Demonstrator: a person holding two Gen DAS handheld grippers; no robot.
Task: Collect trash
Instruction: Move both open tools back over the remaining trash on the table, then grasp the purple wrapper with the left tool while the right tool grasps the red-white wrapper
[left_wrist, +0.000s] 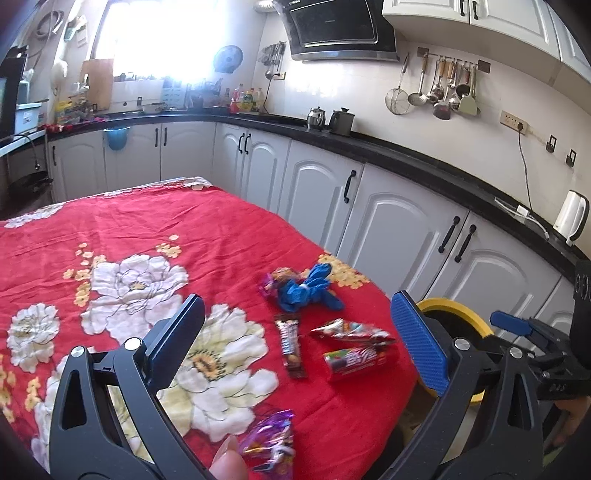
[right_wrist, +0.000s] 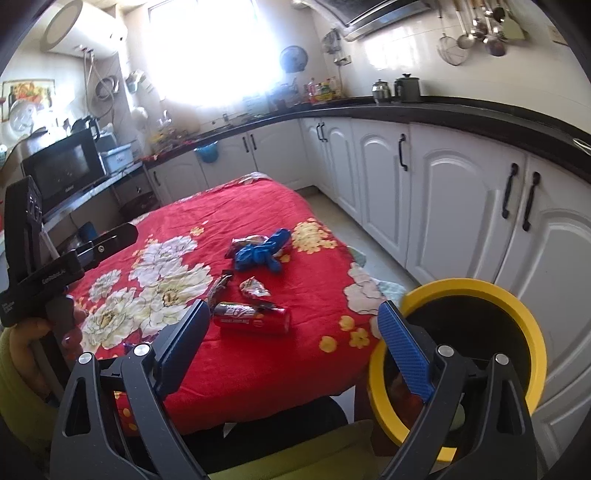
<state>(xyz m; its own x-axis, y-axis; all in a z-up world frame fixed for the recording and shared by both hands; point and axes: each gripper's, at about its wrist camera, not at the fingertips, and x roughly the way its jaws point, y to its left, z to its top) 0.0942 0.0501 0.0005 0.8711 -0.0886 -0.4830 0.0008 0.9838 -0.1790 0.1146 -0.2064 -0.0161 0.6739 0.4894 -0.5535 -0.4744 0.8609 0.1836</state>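
Note:
Trash lies on a red flowered tablecloth (left_wrist: 147, 229): crumpled blue gloves (left_wrist: 308, 290), a purple wrapper behind them (left_wrist: 275, 282), a brown snack bar wrapper (left_wrist: 290, 345), a torn red wrapper (left_wrist: 351, 330), a red can-like pack (left_wrist: 354, 363) and a purple wrapper at the near edge (left_wrist: 269, 443). My left gripper (left_wrist: 299, 339) is open above the table, empty. My right gripper (right_wrist: 295, 343) is open, empty, near the table's right front edge, over the red pack (right_wrist: 253, 317). A yellow-rimmed black bin (right_wrist: 476, 347) stands on the floor to the right of the table.
White cabinets under a black counter (left_wrist: 369, 147) run along the back and right. Kettles (left_wrist: 332, 118) stand on the counter. A narrow floor strip (right_wrist: 343, 218) lies between table and cabinets. A microwave (right_wrist: 62, 166) sits at the left. The left gripper's body (right_wrist: 55, 269) shows at the left.

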